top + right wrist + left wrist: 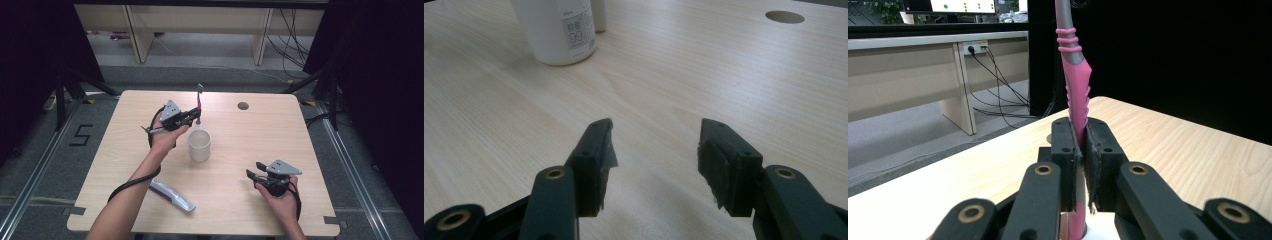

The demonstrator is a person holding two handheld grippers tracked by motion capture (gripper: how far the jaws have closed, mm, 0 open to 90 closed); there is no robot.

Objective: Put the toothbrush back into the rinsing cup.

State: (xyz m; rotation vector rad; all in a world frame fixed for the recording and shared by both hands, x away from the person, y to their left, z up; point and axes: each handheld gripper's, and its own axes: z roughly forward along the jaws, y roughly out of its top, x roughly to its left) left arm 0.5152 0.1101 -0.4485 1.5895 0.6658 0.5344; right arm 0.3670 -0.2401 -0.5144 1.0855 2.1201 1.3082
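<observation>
Nearest the person's edge of the light wood-grain table (pixel 240 200), a white and purple tube (pixel 172 194) lies flat, left of centre, clear of both hands. To its right the right tool (pixel 252 176) rests low over bare table, its jaws spread wide with nothing between them; the right gripper view confirms open pads above clean wood.

Mid-table stands a white cup (pixel 199 145), upright, carrying a small printed label on its side. Just beyond and left of it the left tool (pixel 198 116) is held above the table, its jaws pressed together on a pink toothbrush (pixel 200 102). The toothbrush stands nearly upright, its lower end at the cup's mouth and its grey head uppermost; the pads pinch the ribbed pink grip.

Farther back, a round cable hole (pixel 243 106) is cut in the tabletop near the far edge. Beyond the table: grey floor, a taped numeral 5 (pixel 81 135) at left, pale bench legs (pixel 137 35), loose black cables (pixel 292 40) at right, and dark curtains on both sides.
</observation>
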